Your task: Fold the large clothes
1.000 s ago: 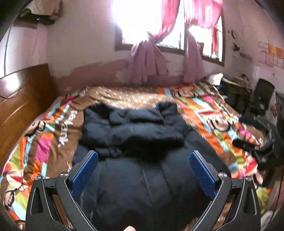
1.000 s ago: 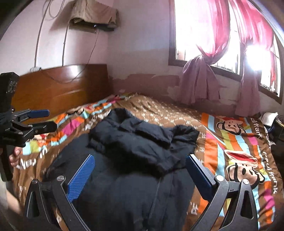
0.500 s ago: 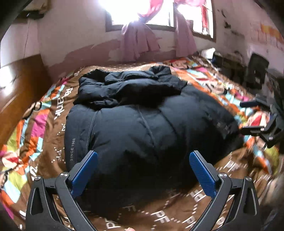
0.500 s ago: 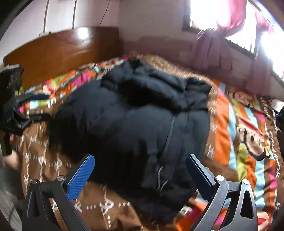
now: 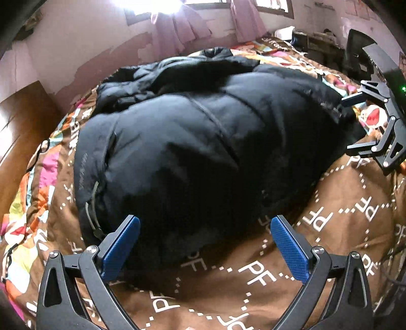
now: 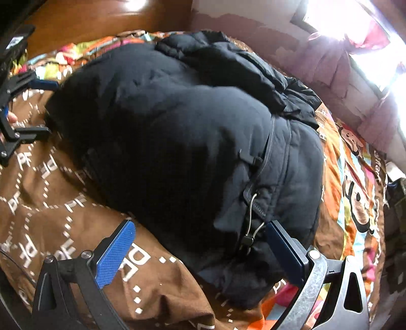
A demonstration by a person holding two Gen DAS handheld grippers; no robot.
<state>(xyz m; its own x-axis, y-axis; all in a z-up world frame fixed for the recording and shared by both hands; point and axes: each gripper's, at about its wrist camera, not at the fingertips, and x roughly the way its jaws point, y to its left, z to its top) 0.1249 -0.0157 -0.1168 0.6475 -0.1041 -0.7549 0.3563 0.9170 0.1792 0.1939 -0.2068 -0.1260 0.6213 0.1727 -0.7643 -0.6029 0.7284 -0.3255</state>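
Closest in, the left tool [image 5: 205, 248] is held wide open with nothing gripped, its blue pads [image 5: 121, 251] spread over the near hem of the black puffer jacket [image 5: 203, 142]. The left pad sits right at the hem around 7 o'clock, the right pad over the bare brown bedspread [image 5: 342, 228] around 5 o'clock. No contact with the jacket can be confirmed from this view.

In the right wrist view, the right tool [image 6: 200, 251] is also spread wide and nothing is clamped. Its right finger is parked just beside the jacket's [image 6: 177, 142] corner where a drawcord with toggle [image 6: 250, 226] hangs, and its left finger is over the "PF" printed bedspread [image 6: 50, 203].

The jacket is lying in a puffy heap in the middle of the bed, with its sleeves and hood bundled on top at the far end, roughly 12 o'clock.

Each tool is seen from the other's camera: the right tool [image 5: 365, 124] at 3 o'clock, the left tool [image 6: 28, 109] at 9 o'clock, both at the jacket's sides.

Further back, a wooden headboard [image 6: 101, 22], pink curtains [image 5: 177, 28] and a bright window [image 6: 355, 17] are visible.
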